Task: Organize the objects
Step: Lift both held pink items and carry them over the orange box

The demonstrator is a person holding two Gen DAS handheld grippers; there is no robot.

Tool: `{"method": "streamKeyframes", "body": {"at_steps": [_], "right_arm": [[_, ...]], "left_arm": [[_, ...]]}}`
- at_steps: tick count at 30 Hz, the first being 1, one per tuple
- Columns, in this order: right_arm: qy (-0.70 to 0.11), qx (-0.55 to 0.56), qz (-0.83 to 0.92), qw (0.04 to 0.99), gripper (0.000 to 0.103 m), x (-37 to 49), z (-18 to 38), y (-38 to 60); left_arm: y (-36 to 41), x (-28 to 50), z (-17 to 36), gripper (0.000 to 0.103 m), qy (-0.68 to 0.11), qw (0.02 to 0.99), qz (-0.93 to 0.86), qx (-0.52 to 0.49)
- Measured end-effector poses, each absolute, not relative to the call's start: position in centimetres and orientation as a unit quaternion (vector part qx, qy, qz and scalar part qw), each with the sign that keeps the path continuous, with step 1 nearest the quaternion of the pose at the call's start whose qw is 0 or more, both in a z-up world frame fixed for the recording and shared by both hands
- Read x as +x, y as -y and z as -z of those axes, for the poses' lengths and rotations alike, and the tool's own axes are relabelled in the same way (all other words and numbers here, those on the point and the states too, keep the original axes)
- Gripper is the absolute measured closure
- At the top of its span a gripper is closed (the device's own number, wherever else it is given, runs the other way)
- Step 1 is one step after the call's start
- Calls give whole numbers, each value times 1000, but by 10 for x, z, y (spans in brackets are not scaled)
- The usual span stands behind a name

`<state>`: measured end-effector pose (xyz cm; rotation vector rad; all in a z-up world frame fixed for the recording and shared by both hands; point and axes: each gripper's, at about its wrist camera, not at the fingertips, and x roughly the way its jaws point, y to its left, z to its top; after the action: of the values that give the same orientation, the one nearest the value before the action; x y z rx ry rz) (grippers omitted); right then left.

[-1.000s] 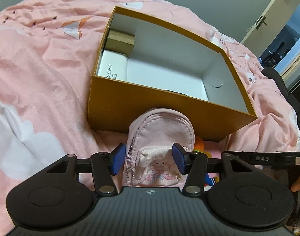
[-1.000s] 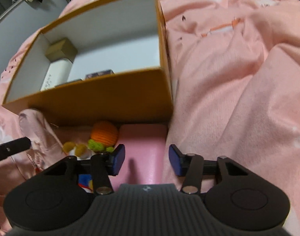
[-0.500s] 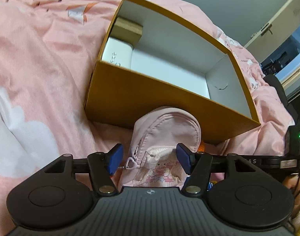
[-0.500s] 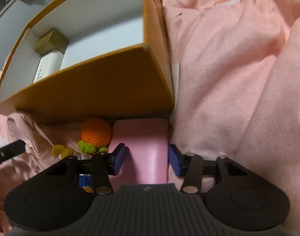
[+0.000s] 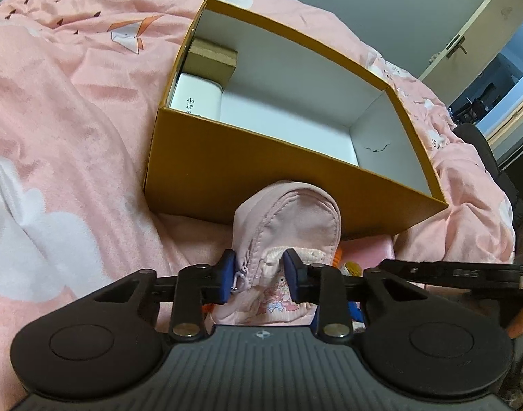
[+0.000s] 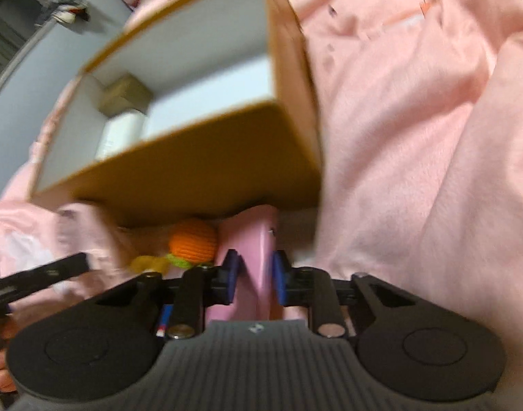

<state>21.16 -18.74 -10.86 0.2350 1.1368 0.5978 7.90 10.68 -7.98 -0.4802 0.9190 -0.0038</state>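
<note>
Both jaws closing: left hand-held gripper [image 5: 256, 274] pinches pink pouch [image 5: 288, 219], right hand-held gripper [image 6: 253, 275] clamps pink case [image 6: 252, 257]. A second ago both open. Ready for box [image 5: 261, 167].

Bed covered by pink blanket [image 5: 73, 130]; laid directly upon it: orange open box [image 5: 247, 178], pink mini backpack [image 5: 288, 219], crocheted orange toy [image 6: 192, 243].

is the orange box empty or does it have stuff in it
Not empty: the orange box holds a brown box and a white box.
</note>
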Motion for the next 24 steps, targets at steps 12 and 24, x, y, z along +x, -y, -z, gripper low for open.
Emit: {"method": "streamKeyframes", "body": {"at_steps": [12,24], "right_arm": [[-552,160,-275,771,84,223,122,195],[-453,62,-266,849,87,179,38,195]], "left_arm": [[-105,66,68,74,-418,878,-1,-231],[-96,49,21,76,-361,907,29,-216]]}}
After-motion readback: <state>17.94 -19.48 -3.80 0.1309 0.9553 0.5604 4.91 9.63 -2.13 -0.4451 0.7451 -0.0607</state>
